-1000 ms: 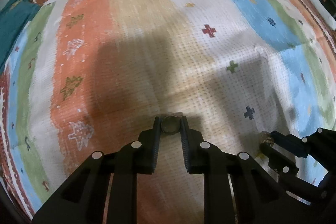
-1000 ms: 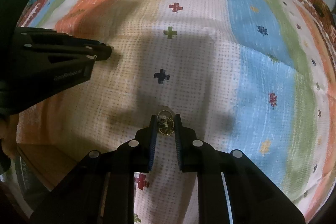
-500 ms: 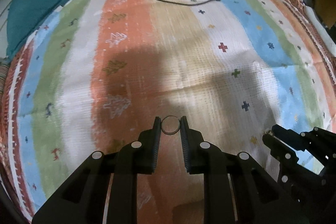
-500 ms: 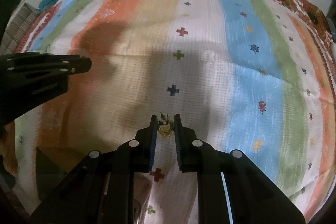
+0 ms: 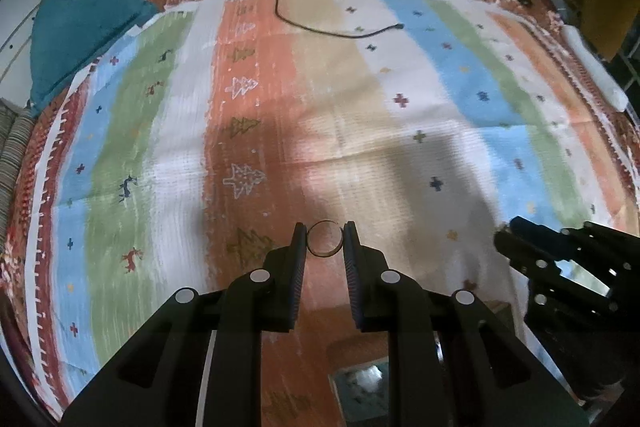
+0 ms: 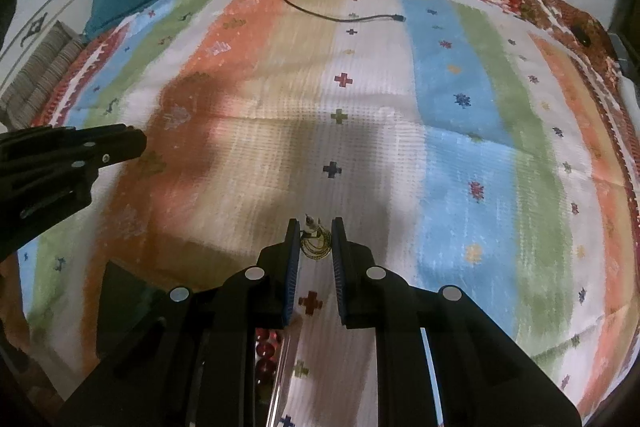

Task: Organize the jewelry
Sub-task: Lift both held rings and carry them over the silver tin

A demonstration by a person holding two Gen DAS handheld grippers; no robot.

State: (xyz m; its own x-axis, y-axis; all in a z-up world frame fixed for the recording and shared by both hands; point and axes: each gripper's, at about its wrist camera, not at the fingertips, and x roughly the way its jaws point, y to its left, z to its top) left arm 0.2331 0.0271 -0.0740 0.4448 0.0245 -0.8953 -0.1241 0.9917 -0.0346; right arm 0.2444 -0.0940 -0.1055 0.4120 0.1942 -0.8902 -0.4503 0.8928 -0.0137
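- Far left corner of the striped rug: a teal cloth bunched over its edge.
- Our left gripper is nearly closed, its pads pinching a plain ring held up above the orange stripe — clear of the rug.
- Back edge, middle: a black cable trails in across the stripes.
- Our right gripper is also almost shut, clamped on a gold ring with a stone, above the white stripe near the rug's front edge.
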